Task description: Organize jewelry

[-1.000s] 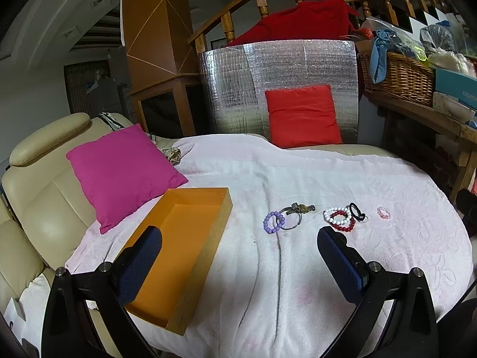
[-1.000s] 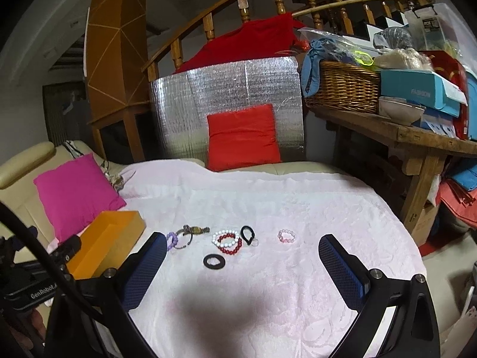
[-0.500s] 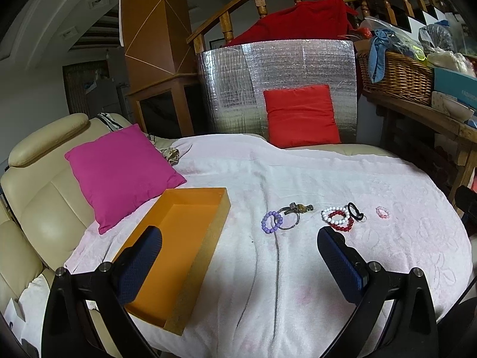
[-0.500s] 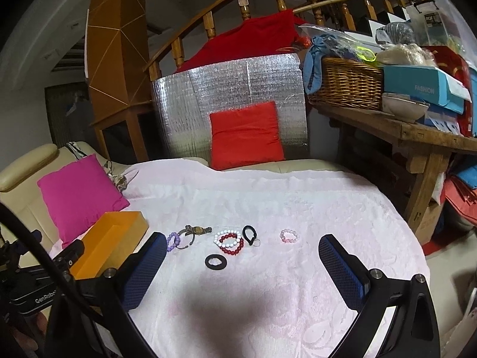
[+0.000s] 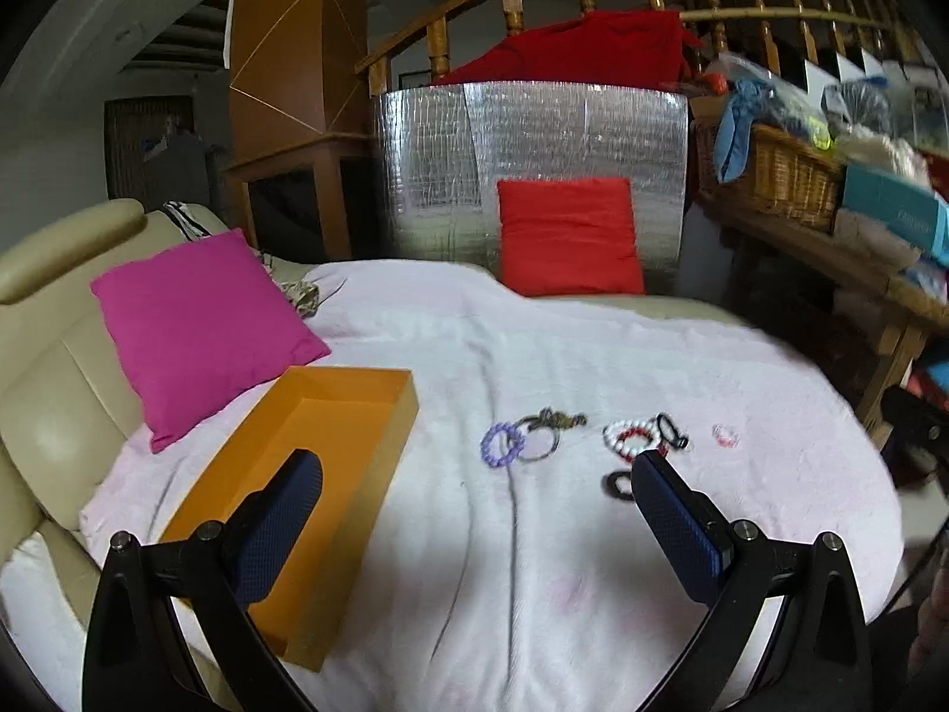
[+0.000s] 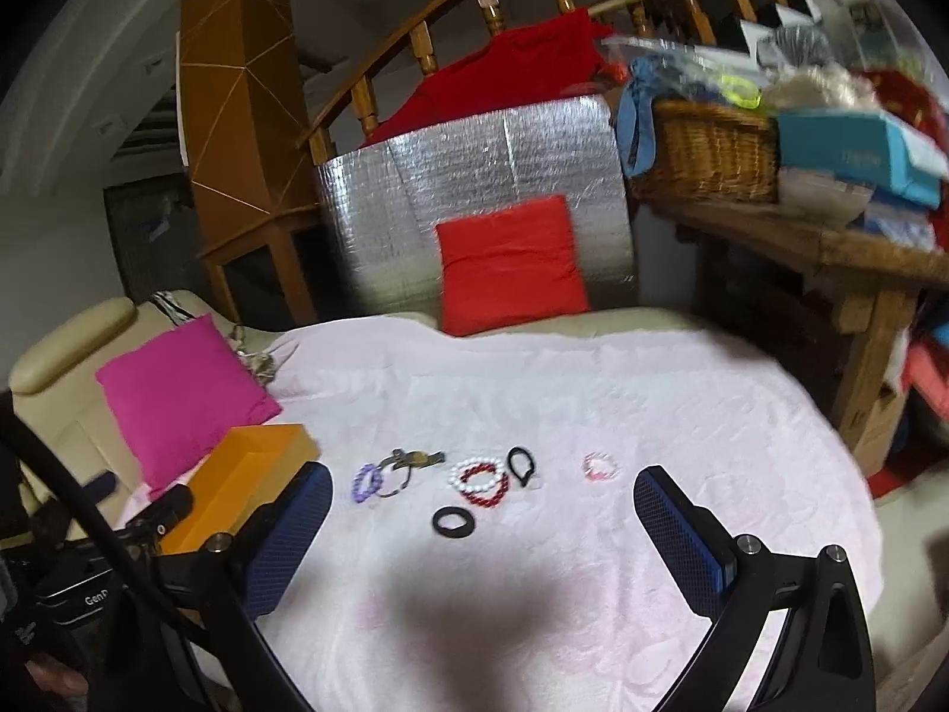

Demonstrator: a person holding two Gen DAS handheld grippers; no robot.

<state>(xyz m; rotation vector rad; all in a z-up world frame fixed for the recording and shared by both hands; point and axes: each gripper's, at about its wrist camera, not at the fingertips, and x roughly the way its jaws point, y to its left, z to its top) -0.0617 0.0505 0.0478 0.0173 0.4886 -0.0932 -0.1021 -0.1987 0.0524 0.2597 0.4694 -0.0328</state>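
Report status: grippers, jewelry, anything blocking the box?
Both grippers, left and right, open, empty. Jewelry all on the blanket. Orange box empty, nothing in the way.

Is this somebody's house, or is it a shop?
Most likely a home's living room: a cream sofa with a pink cushion, a wooden staircase railing, and a wicker basket piled with household clutter.

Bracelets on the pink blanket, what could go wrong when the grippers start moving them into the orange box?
The white bead bracelet overlaps the red bead bracelet, so a pinch may lift both or drag one. The purple bracelet touches the metal ring with charm and could snag it. The soft pink blanket may bunch between the fingers when grasping the flat black ring. Both the left gripper and the right gripper are open, holding nothing.
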